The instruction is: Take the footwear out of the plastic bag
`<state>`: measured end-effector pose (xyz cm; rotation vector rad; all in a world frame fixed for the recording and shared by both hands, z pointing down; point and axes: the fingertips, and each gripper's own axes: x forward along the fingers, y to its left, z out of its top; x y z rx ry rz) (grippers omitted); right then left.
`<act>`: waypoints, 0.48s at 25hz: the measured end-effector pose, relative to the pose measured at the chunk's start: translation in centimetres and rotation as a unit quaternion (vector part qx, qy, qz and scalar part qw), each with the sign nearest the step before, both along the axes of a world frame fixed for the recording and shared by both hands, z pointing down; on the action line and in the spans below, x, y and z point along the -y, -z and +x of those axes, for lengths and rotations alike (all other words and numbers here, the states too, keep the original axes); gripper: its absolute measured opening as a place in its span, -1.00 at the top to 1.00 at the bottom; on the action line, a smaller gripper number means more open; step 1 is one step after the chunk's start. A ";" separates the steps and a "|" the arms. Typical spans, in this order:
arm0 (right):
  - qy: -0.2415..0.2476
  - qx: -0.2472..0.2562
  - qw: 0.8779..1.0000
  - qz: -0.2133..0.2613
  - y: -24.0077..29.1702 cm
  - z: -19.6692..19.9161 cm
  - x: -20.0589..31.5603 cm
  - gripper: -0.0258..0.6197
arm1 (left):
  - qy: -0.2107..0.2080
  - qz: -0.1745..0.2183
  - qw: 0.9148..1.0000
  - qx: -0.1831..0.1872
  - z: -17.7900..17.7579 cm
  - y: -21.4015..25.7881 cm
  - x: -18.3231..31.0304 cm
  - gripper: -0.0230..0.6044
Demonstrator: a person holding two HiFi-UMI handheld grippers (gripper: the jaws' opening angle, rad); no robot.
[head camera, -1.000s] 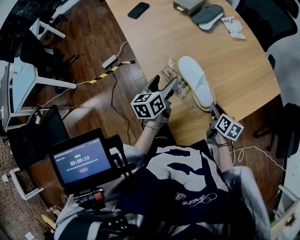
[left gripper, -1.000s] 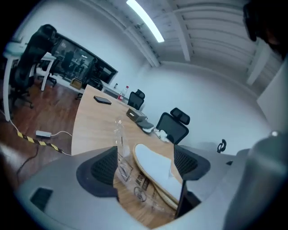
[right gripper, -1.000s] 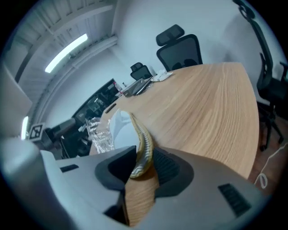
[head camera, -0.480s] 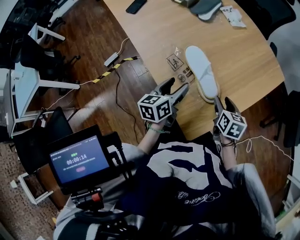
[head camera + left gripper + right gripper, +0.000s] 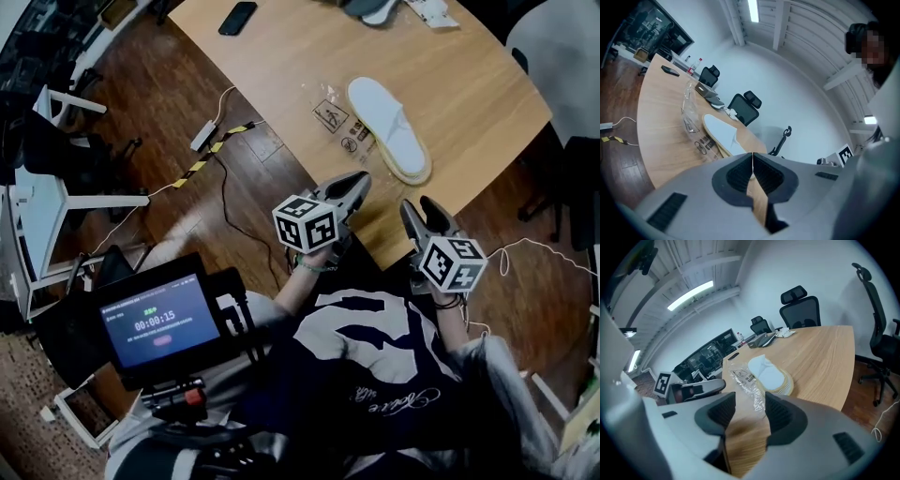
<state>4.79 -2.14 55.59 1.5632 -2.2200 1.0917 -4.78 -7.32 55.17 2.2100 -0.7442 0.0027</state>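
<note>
Lying upper centre on table (image 5: 281, 66), slipper (image 5: 389, 129) touching clear bag (image 5: 333, 117), left gripper (image 5: 360, 177) clenched empty, right gripper (image 5: 417, 205) released, jaws just narrowed slightly, empty.

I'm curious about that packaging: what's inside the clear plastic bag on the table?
A white slipper lies along one side of the plastic bag, seemingly partly inside. A yellowish edge beneath it hints at a second slipper, mostly covered.
</note>
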 end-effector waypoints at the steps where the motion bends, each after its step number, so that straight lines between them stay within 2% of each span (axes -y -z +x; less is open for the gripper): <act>1: 0.008 0.001 1.000 -0.001 0.0 -0.3 -0.7 0.34 | -0.006 0.002 1.000 -0.006 0.4 0.1 -0.4 0.91; 7: 0.025 -0.011 1.000 0.004 0.0 -0.8 -2.3 0.64 | -0.010 0.014 1.000 -0.018 1.5 0.5 -1.5 0.91; 12: 0.044 -0.002 0.999 0.018 0.9 -0.4 -3.9 0.80 | 0.028 0.034 0.999 -0.027 1.2 2.1 -3.0 0.91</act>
